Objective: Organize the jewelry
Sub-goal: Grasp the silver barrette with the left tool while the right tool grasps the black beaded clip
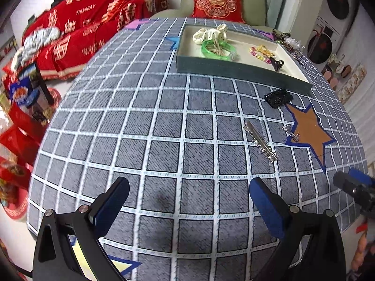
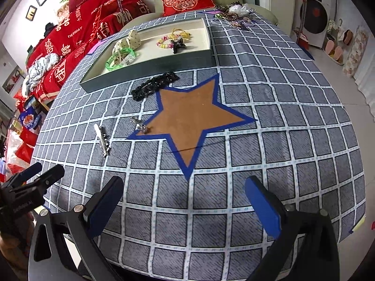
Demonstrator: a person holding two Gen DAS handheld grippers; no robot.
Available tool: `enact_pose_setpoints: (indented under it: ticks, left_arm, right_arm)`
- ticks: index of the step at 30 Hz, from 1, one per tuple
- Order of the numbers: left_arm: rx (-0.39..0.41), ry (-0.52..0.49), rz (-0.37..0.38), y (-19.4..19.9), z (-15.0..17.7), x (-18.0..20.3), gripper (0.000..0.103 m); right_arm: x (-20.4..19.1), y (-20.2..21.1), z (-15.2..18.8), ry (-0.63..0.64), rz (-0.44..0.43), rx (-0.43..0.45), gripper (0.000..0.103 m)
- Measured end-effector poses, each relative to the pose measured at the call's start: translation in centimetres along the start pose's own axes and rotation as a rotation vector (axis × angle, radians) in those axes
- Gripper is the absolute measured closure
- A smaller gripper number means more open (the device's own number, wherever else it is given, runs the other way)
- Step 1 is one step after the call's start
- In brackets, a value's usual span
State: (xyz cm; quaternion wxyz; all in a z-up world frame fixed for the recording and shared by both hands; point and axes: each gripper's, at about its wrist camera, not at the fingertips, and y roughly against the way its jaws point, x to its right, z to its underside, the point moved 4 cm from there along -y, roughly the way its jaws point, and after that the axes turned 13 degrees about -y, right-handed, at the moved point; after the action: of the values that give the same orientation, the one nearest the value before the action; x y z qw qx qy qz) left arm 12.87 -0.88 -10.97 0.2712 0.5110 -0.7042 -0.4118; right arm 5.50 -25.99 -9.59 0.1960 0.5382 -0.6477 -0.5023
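left gripper (image 1: 188,193): fingers spread apart, empty, above the tablecloth (image 1: 164,126).
right gripper (image 2: 184,192): likewise released, empty.
silver hair clip (image 2: 102,138): on the cloth, left of the brown star (image 2: 192,117).
tray (image 2: 150,66): holds bracelets.

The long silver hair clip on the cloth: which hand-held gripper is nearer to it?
Left. The silver hair clip lies just ahead-right of the left hand-held gripper; the right hand-held gripper sits farther, with the clip off to its left.

The tangled heap of dark beads and clear wrapping (image 2: 234,14) at the table's far corner is too small to sort into pieces; in the left wrist view the black second gripper (image 1: 356,189) is cut off by the right edge
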Motion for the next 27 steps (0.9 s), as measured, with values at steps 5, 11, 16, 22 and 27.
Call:
enact_pose_setpoints:
  ticks: [5,11,16,22,27]
  left_arm:
    - [-0.008,0.012,0.039,-1.1,-1.1,1.6,0.000]
    - [-0.011,-0.026,0.042,-2.2,-2.7,3.9,0.000]
    - [-0.033,-0.032,0.038,-3.4,-3.9,5.0,0.008]
    - [-0.050,-0.031,0.012,-4.4,-4.5,5.9,0.018]
    - [-0.040,-0.021,-0.004,-4.6,-4.8,6.1,0.028]
  right_arm:
    - [0.4,-0.3,-0.8,0.003,0.010,0.001,0.000]
    - [0.2,-0.7,-3.5,0.019,0.012,0.012,0.000]
    - [-1.4,-2.0,-6.2,0.045,-0.017,-0.007,0.000]
    - [-2.8,-4.6,-9.0,-0.010,-0.042,-0.071,0.009]
    - [-4.4,-6.9,-10.2,-0.090,-0.051,-0.121,0.010]
